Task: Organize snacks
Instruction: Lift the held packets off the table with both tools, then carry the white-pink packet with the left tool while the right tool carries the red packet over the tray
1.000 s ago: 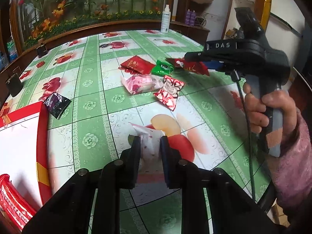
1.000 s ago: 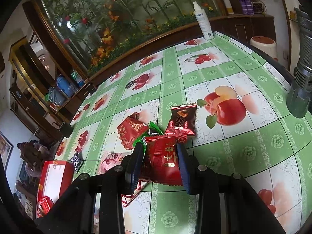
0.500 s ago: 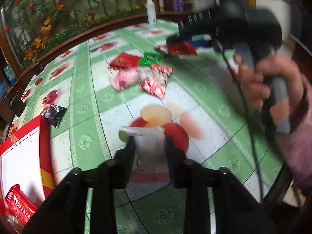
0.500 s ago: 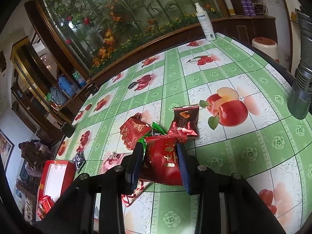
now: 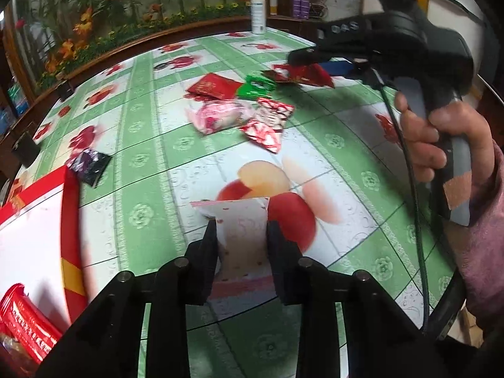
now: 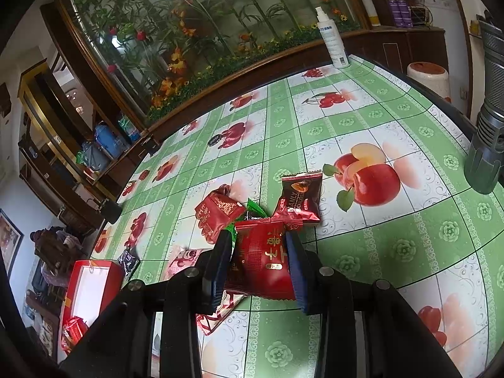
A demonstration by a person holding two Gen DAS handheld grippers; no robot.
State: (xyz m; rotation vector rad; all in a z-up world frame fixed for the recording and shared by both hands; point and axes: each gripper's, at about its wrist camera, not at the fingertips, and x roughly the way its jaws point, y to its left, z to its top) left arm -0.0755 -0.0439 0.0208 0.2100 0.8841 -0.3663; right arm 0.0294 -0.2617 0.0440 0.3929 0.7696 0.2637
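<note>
My left gripper (image 5: 242, 226) is shut on a white snack packet with red dots (image 5: 241, 236), held above the table near its front. My right gripper (image 6: 259, 239) is shut on a red snack packet (image 6: 263, 261) and holds it above the pile; it also shows in the left wrist view (image 5: 302, 74). On the table lie a red packet (image 5: 212, 86), a green packet (image 5: 253, 86), a pink packet (image 5: 217, 116), a red-and-white packet (image 5: 267, 123), a dark red packet (image 6: 299, 198) and a black packet (image 5: 89, 163). A red box with a white inside (image 5: 71, 220) stands at the left.
The round table has a green fruit-print cloth (image 5: 157, 157). A red packet (image 5: 28, 334) lies in the box. A white spray bottle (image 6: 330, 39) stands at the table's far edge. A wooden planter wall with flowers (image 6: 204, 72) runs behind. The other gripper's grey handle (image 6: 488, 126) shows at right.
My left gripper, still holding the white packet, has shifted and turned a little over the table. My right gripper has stayed almost still with the red packet above the pile.
</note>
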